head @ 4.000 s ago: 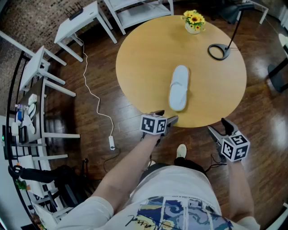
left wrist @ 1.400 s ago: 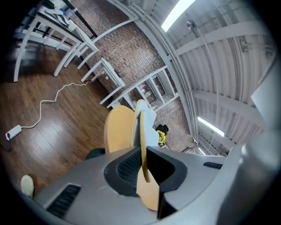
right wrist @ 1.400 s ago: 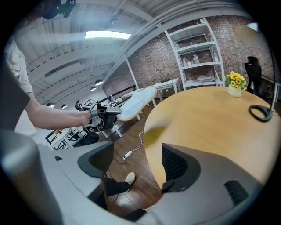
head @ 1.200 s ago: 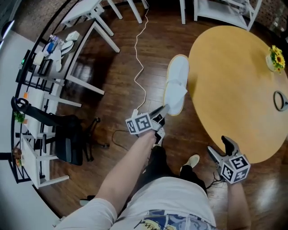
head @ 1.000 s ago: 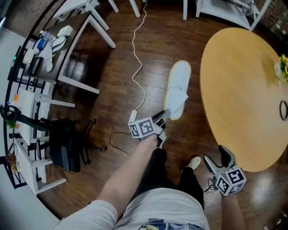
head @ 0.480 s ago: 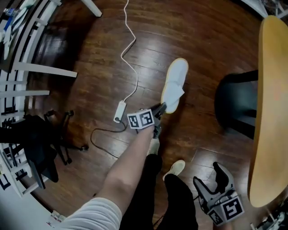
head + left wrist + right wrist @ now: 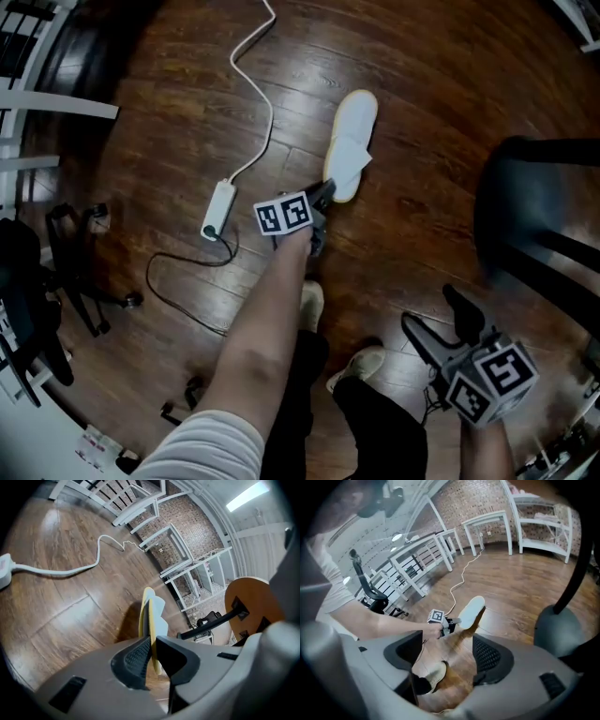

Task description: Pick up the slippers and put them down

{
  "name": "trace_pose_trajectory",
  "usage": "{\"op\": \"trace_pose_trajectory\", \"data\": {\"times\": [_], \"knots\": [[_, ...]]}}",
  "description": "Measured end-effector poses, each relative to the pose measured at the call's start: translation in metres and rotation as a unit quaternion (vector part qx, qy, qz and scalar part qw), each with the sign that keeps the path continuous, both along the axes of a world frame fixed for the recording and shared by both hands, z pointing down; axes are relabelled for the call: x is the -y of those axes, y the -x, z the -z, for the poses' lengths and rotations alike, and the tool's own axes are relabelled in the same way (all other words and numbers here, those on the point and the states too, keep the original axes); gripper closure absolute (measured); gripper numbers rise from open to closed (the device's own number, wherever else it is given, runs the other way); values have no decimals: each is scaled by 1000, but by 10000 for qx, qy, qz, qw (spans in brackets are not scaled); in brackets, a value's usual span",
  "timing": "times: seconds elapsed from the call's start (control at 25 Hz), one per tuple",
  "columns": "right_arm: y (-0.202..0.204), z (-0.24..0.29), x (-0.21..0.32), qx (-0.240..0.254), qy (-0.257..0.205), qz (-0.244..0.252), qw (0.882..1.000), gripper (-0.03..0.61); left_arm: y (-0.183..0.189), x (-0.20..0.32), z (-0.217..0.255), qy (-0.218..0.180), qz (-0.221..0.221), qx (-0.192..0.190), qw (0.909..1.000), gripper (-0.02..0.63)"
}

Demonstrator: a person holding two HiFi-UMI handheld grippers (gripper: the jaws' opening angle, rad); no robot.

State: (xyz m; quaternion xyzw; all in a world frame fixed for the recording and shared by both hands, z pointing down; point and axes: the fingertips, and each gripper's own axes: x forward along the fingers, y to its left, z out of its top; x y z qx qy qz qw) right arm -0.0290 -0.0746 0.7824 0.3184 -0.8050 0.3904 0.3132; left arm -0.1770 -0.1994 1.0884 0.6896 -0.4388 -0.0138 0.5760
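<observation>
A white slipper (image 7: 349, 143) with a pale yellow sole hangs low over the dark wooden floor, heel end pinched in my left gripper (image 7: 322, 195). In the left gripper view the slipper (image 7: 151, 620) runs edge-on away from the closed jaws, its shadow on the boards beside it. The right gripper view shows the slipper (image 7: 470, 611) from the side, just above the floor. My right gripper (image 7: 438, 323) is open and empty at the lower right, near the person's feet.
A white power strip (image 7: 218, 209) with its cord (image 7: 251, 66) lies on the floor left of the slipper. The dark table base (image 7: 544, 216) stands at the right. A black chair base (image 7: 80, 272) and white racks are at the left.
The slipper was lifted off the round table by my left gripper, swung left and carried down near the floor. Both grippers dropped low; the view now looks at the floor.
</observation>
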Motion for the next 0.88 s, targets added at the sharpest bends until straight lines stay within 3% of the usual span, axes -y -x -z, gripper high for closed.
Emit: {"op": "trace_pose_trajectory", "data": {"times": [0.16, 0.4, 0.48, 0.6, 0.72, 0.88], "knots": [[19, -86, 62, -407, 89, 19, 9991, 227, 16, -17, -25, 125, 165, -33, 9998, 584], [52, -126, 57, -362, 261, 319, 9985, 227, 36, -35, -72, 514, 289, 159, 9981, 580], [53, -128, 47, -304, 294, 307, 9986, 227, 41, -42, -85, 804, 163, 473, 9955, 512], [46, -123, 36, -323, 264, 302, 9987, 216, 47, -53, -86, 1132, -164, 993, 9885, 266], [40, -106, 27, -301, 264, 230, 9989, 216, 61, -67, -68, 1199, -559, 1591, 9784, 252], [36, -67, 13, -186, 303, 130, 9993, 215, 72, -78, -9, 1010, -691, 1875, 9746, 252]]}}
